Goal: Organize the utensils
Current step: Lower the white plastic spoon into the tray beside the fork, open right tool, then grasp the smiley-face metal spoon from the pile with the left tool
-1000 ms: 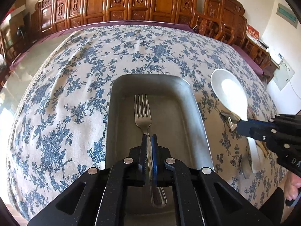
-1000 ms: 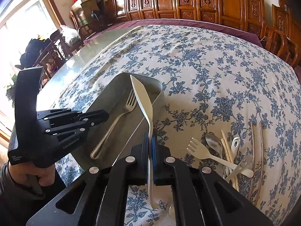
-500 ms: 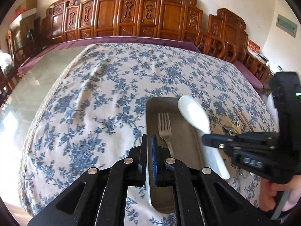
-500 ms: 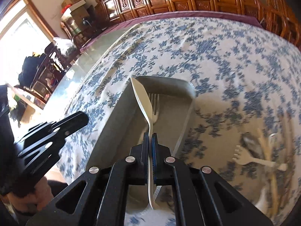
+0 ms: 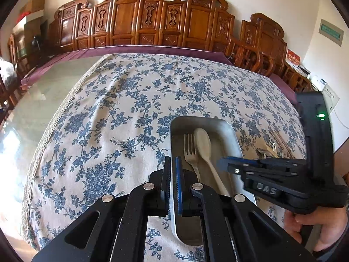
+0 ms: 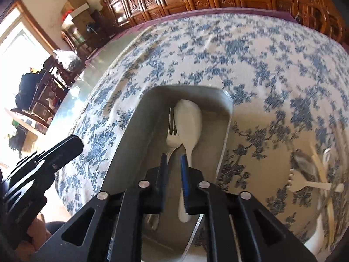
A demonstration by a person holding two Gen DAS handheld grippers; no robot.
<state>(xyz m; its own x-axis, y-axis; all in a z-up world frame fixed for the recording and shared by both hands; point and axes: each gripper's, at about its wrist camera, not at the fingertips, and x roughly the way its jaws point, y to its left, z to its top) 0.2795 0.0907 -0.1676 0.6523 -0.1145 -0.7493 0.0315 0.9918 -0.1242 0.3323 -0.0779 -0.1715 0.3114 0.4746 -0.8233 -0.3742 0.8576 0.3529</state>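
The metal tray (image 6: 226, 131) holds a steel fork (image 6: 172, 135) and a white spoon (image 6: 188, 122), lying side by side and touching or nearly so, long axes parallel to the tray's long walls, heads toward the far end.

Right gripper (image 6: 174, 174): jaws parted, holding nothing. It sits over the near half of the tray, with the spoon handle running beneath the gap.

Left gripper (image 5: 172, 174): jaws slightly parted, holding nothing. It sits over the tray's left wall, with the fork just to its right.

Remaining utensils: a loose pile (image 6: 316, 174) on the tablecloth (image 6: 250, 50), to the right of the tray. It includes a white plastic fork (image 6: 309, 184), a metal spoon and pale sticks; blur hides the exact count. The plastic fork's handle lies roughly crosswise to the tray's long axis; the sticks run roughly along it.

Judgement: the right gripper is nearer the pile and suits the next pick. It must lift clear of the tray's right wall before moving sideways. The cloth between tray and pile is bare. Tray room remains to the right of the spoon.

Risk: overlapped items may snag or come up together.
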